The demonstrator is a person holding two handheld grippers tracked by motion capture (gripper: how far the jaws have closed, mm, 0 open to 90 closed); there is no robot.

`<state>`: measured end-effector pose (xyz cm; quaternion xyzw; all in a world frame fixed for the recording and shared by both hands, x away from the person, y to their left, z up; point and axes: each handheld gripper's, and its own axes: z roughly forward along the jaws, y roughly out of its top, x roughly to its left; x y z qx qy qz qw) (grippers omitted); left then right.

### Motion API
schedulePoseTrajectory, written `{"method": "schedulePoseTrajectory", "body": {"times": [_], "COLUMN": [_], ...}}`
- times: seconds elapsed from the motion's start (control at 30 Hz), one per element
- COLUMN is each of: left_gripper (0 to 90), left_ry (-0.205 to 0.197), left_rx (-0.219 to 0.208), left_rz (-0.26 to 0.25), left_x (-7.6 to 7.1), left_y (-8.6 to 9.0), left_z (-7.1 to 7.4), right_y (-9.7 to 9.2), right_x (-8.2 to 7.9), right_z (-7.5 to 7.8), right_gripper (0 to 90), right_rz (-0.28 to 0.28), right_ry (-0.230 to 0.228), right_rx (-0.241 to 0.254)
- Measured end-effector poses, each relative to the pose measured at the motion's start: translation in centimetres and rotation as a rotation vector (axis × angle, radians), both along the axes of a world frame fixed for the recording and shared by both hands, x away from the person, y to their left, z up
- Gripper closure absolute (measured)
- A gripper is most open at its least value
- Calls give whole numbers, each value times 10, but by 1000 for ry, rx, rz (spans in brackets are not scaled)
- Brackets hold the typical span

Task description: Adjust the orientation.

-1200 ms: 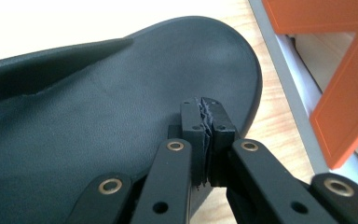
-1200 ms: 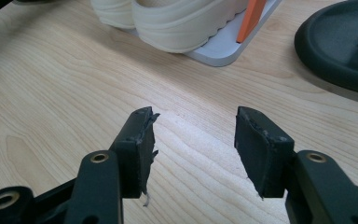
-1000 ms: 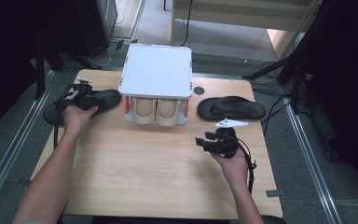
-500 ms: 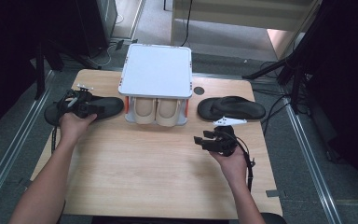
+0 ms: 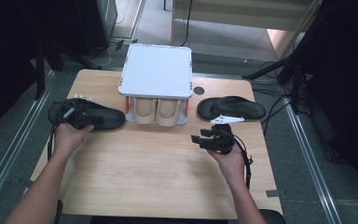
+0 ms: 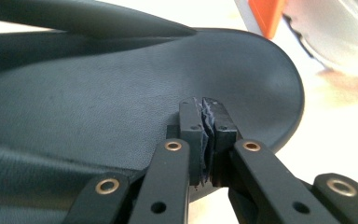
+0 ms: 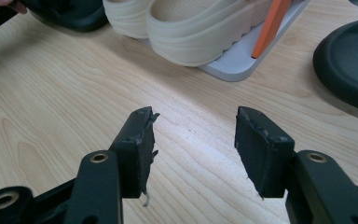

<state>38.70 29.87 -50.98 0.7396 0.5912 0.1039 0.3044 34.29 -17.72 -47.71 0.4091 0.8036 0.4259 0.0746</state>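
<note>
Left gripper [image 6: 208, 122] clenched on the left black slipper [image 5: 100, 117] | right gripper [image 7: 193, 140] released over tabletop [image 5: 158, 163] | both black slippers yet to rack

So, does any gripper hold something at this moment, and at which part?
The left gripper is shut over the black sandal; whether it pinches the sandal cannot be told. The right gripper is open and holds nothing.
</note>
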Motion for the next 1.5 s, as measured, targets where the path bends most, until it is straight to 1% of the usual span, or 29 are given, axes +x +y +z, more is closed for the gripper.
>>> {"method": "schedulePoseTrajectory", "body": {"times": [0.1,0.27,0.33,0.4,0.43,0.5,0.6,0.7,0.73,0.83,0.9,1.03,1.1,1.13,1.23,1.3,1.33,1.4,1.43,1.47,1.5], "left_gripper": [876,877,875,875,874,873,871,871,871,871,870,868,866,862,823,800,786,727,707,685,678], "left_ry": [-6,-10,-6,0,-6,3,3,9,15,11,17,17,18,18,17,9,-1,-23,-39,-39,-48], "left_rx": [13,15,17,12,12,7,0,-7,-4,4,-6,-8,1,-3,-23,-23,-32,-41,-34,-34,-44], "left_rz": [-17,-24,-34,-29,-28,-27,-17,-7,-10,-1,6,29,43,52,50,48,53,71,80,84,89], "left_x": [-12,-28,-36,-42,-46,-52,-59,-64,-64,-68,-74,-84,-88,-88,-88,-89,-90,-91,-91,-91,-91], "left_y": [0,3,6,9,10,13,17,20,21,22,27,37,42,44,44,44,46,48,49,50,52], "left_z": [0,-1,-1,0,-1,-1,-1,-1,0,-1,-1,-1,-1,0,1,5,9,14,16,19,20], "right_y": [1,6,7,9,9,11,12,14,14,16,16,16,17,17,19,20,20,19,19,18,18], "right_x": [1,2,3,4,4,5,7,8,9,9,10,12,12,11,12,12,12,13,13,13,13], "right_z": [0,1,1,1,1,1,1,1,1,2,2,2,2,3,2,2,2,2,2,2,2], "right_gripper": [483,483,483,483,483,483,483,483,483,483,483,484,484,483,484,484,484,484,483,483,483], "right_rz": [5,20,23,28,29,33,39,43,47,50,49,55,56,54,62,63,64,60,58,57,55], "right_ry": [-2,-1,2,2,2,1,0,-1,-3,-2,2,-3,-2,1,-4,-3,-3,0,1,-1,-2], "right_rx": [0,0,-2,2,1,2,4,5,4,5,8,10,10,12,7,6,5,7,9,8,8]}}
